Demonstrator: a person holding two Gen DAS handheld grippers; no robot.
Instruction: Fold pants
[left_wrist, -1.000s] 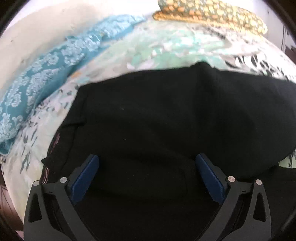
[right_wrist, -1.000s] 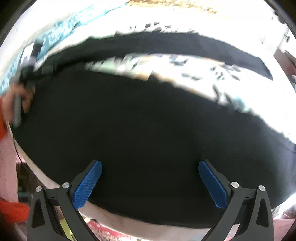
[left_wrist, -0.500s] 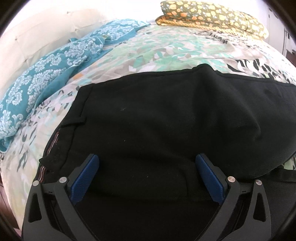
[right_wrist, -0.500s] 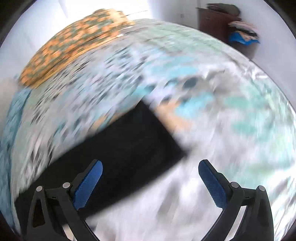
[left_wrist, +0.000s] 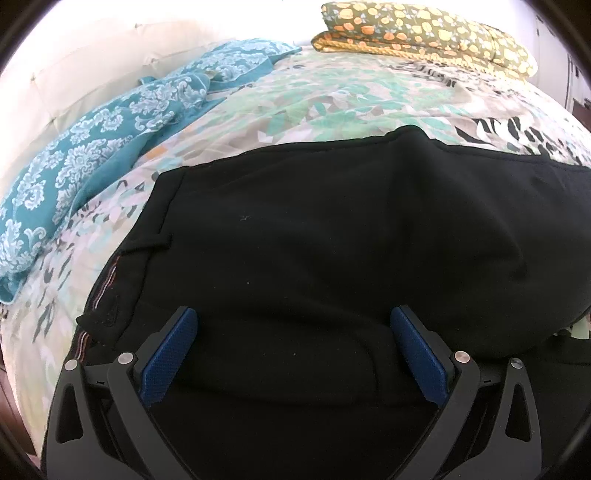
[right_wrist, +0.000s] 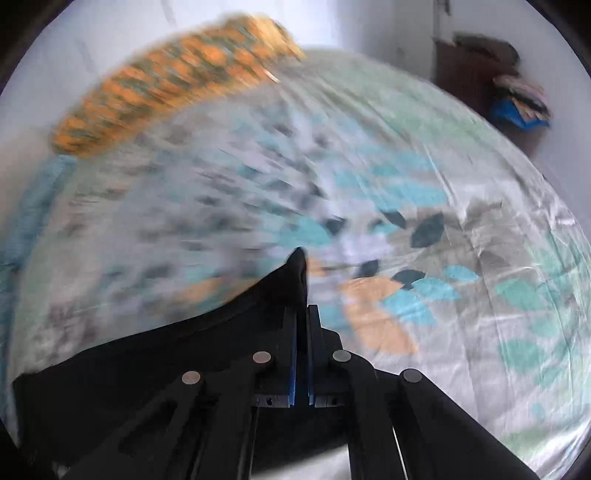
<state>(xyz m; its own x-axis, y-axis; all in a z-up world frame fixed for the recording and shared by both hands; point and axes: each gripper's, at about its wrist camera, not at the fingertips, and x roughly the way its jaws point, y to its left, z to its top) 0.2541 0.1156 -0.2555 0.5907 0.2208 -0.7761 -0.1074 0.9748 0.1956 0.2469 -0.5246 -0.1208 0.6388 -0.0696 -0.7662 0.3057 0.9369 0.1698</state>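
Black pants (left_wrist: 325, 236) lie spread on a bed with a leaf-patterned cover (left_wrist: 332, 92). In the left wrist view the waistband end with its striped lining is at the left. My left gripper (left_wrist: 293, 328) is open, its blue pads wide apart just above the upper part of the pants. In the right wrist view my right gripper (right_wrist: 302, 314) is shut on a corner of the black pants (right_wrist: 236, 321), which peaks up between the pads and trails off to the left. That view is blurred by motion.
A teal patterned cloth (left_wrist: 103, 147) lies along the left side of the bed by a white padded headboard (left_wrist: 74, 66). An orange flowered pillow (left_wrist: 424, 33) lies at the far end, also in the right wrist view (right_wrist: 173, 92). A dark cabinet with stacked items (right_wrist: 491, 74) stands beyond the bed.
My right gripper swung from over the pants' middle to the end of a leg and shut on its corner. My left gripper stayed open in place.
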